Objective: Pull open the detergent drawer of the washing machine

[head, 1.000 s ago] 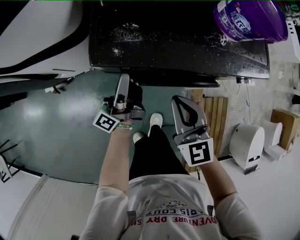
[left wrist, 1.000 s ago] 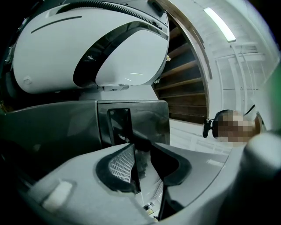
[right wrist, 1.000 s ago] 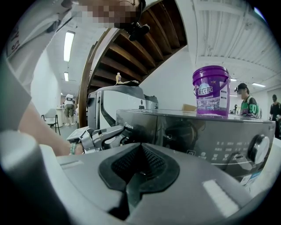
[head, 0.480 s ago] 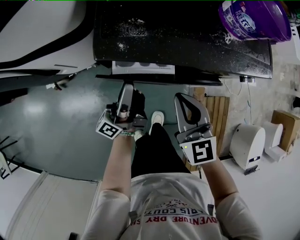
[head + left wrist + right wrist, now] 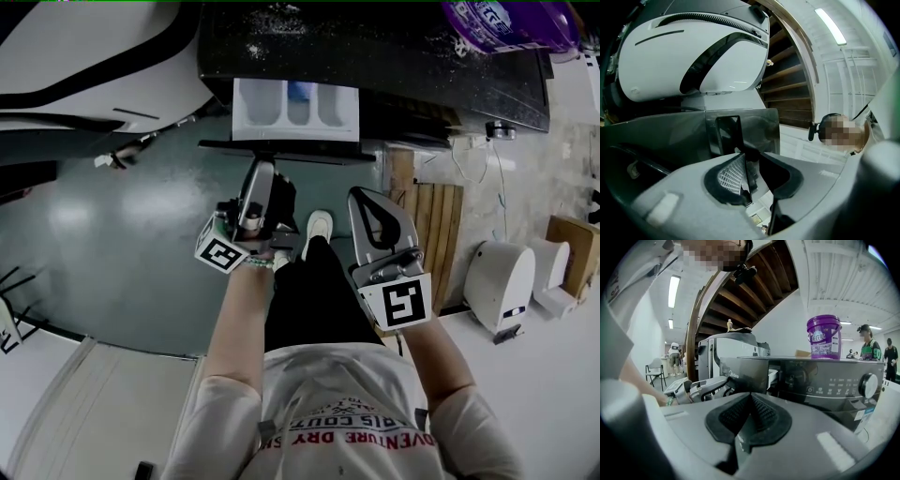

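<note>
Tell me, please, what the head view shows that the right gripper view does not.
Only the head view: the white compartments of the pulled-out detergent drawer from above, and the person's shoes. Only the right gripper view: the control dial and bystanders. Both: the purple tub on the washing machine, and the left tongs at the drawer front.
</note>
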`<state>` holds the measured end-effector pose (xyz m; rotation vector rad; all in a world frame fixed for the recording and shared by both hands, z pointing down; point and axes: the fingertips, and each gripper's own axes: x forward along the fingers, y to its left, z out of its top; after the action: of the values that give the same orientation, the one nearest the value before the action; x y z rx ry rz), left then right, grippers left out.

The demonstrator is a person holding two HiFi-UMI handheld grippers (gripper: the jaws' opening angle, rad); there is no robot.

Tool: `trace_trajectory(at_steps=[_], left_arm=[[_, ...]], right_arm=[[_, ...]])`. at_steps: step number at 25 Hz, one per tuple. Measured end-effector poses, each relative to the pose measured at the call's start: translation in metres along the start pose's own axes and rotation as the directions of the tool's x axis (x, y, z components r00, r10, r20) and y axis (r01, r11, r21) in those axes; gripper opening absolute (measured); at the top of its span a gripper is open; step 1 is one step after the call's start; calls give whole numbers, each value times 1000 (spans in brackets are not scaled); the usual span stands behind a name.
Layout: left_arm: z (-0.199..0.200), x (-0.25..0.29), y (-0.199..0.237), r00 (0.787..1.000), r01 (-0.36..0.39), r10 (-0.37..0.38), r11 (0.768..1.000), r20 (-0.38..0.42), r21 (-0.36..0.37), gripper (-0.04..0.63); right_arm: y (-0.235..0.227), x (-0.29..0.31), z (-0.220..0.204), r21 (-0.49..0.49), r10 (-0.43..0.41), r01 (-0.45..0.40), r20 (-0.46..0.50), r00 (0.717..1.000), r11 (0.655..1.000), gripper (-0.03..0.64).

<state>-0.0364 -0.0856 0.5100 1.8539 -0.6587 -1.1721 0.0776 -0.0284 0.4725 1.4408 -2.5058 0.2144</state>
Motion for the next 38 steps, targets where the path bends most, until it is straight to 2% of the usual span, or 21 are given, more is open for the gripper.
trace_trajectory(at_steps=[5, 16, 27, 32, 36, 38], left_arm=[[-4, -11, -9, 1000, 8, -8, 1000, 7, -14, 91], [-11, -38, -25, 1000, 12, -12, 1000, -1, 17, 86], [-17, -55, -32, 1000, 15, -15, 1000, 15, -6, 89], [-22, -55, -27, 999, -48, 48, 998, -3, -27, 127], [-25, -63, -30, 995, -98, 98, 995, -37, -7, 225], [-23, -68, -34, 992, -124, 125, 992, -36, 12, 236]], right_arm=[[9, -17, -4, 3, -18, 18, 6, 1000, 1000, 0], [25, -39, -14, 2, -24, 24, 11, 1000, 1000, 0], [35, -53, -18, 5, -25, 25, 13, 1000, 1000, 0], [35, -59, -18, 3, -26, 26, 13, 1000, 1000, 0], [40, -63, -16, 2, -25, 25, 14, 1000, 1000, 0], [44, -65, -13, -1, -20, 20, 16, 1000, 1000, 0]])
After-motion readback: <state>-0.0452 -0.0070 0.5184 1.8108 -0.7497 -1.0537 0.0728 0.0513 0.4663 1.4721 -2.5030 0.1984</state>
